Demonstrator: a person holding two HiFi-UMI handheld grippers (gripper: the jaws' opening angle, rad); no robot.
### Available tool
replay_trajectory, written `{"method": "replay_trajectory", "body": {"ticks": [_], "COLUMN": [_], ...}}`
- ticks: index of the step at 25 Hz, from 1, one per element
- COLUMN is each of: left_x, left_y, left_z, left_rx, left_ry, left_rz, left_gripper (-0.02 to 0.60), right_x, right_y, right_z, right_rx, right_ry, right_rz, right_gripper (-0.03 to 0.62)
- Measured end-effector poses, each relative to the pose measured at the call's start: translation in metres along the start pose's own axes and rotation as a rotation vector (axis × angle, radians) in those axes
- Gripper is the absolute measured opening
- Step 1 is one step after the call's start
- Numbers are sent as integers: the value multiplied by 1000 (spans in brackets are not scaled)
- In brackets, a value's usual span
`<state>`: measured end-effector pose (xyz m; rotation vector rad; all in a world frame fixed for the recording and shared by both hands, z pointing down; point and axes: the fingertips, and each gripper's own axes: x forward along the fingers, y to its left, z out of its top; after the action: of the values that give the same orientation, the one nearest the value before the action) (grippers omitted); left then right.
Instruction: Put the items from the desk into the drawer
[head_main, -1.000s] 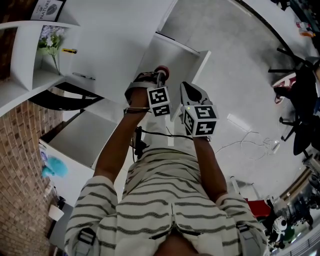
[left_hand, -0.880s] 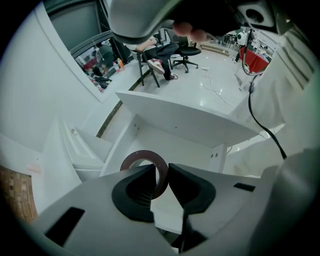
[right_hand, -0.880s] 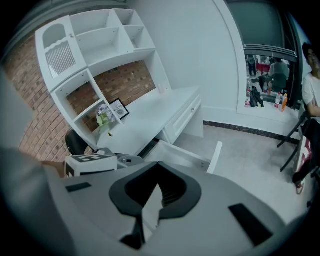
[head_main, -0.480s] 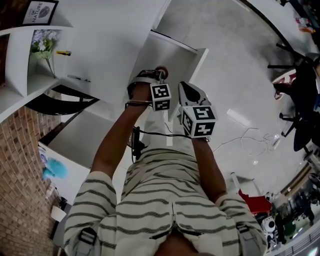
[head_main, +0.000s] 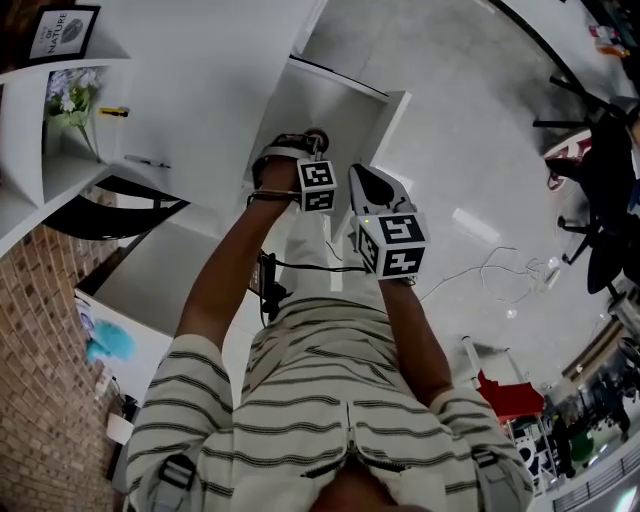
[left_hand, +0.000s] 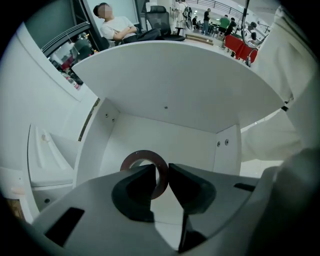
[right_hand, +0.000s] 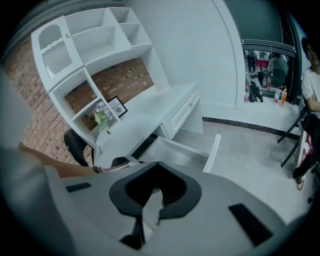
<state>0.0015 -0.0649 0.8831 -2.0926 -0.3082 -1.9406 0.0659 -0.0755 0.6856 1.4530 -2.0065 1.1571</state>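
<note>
Tape, a reddish-brown roll (left_hand: 145, 154), hangs inside the open drawer (left_hand: 165, 130), above its floor and in front of its back wall. The left gripper (left_hand: 162, 172) points down into the drawer with its jaws partly closed on the ring's wall, one pad through the hole and the other outside. The right gripper (right_hand: 150, 200) waits above the drawer's near side, jaws together on nothing. The roll looks light and stiff, so a modest pinch on the wall should be enough. Its smooth sides could slip, though, and a ring let go on edge may roll, so laying it flat seems safer. A pen (head_main: 145, 160) lies on the desk (head_main: 220, 90) well left of the drawer.
</note>
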Motion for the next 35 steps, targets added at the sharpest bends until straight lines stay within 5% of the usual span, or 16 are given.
{"method": "replay_trajectory", "body": {"ticks": [12,35], "left_x": [35,68], "left_y": [2,-3], "left_z": [4,3], "left_rx": [62,44], "left_ry": [-14,-36], "left_rz": [14,-34], "left_gripper": [83,84], "right_x": [1,1], "right_y": [-8,-15], "right_z": [-2,-11], "right_rx": [5,20], "right_ry": [10,15], "right_rz": [-10,-28], "right_gripper": [11,11]}}
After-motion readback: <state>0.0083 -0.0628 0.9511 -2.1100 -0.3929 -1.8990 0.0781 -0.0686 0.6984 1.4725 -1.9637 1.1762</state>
